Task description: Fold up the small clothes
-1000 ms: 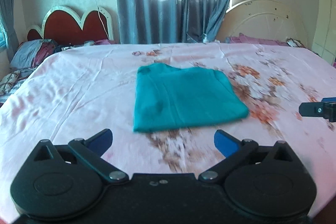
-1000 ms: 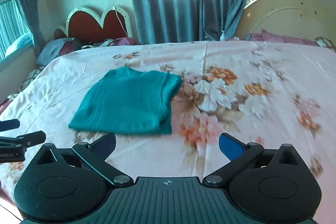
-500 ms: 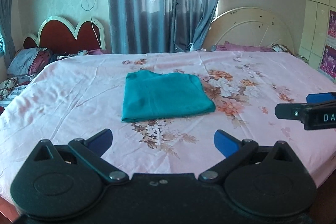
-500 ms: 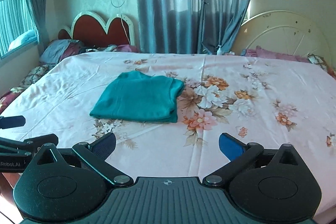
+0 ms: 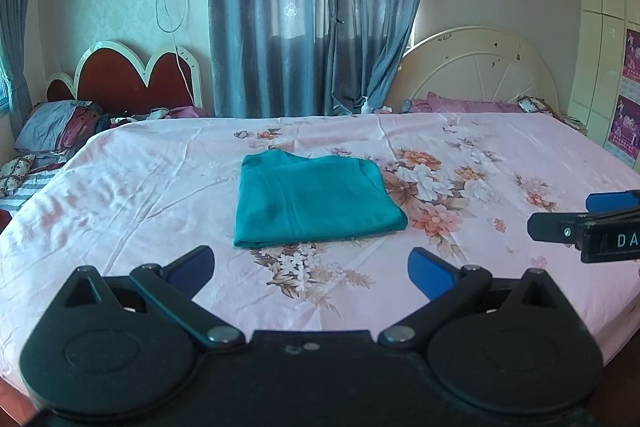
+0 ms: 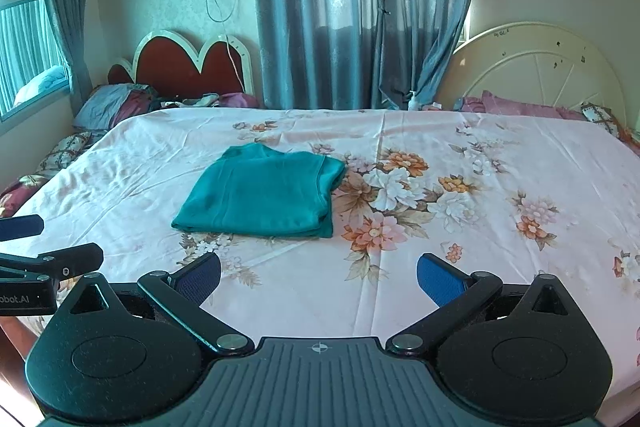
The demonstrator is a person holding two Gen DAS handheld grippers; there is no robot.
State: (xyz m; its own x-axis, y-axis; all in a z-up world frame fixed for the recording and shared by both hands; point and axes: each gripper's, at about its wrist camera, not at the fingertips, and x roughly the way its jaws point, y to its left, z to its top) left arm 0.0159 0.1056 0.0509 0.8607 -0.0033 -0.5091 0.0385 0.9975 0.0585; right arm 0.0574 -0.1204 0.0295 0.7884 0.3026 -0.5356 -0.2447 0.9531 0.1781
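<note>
A bed (image 5: 120, 195) covered by a pink floral sheet is seen filling most of both views, with blue curtains (image 5: 316, 11) hung behind it. A red heart-shaped headboard (image 5: 128, 79) is set at the far left and a cream rounded headboard (image 5: 480, 67) at the far right. Pillows (image 5: 52, 131) are piled by the red headboard.

A teal garment (image 5: 316, 201) is laid folded into a neat rectangle near the middle of the bed, flat on the sheet, with its doubled edges turned toward the right.

The left tongs (image 5: 311, 263) are held low over the near edge of the bed, short of the garment; their blue-padded fingers are spread wide and nothing is gripped. The right tongs (image 6: 318, 277) are held likewise, wide apart and empty, with the garment ahead and slightly left. Each pair of tongs is glimpsed at the edge of the other's view, well apart from the garment.
</note>
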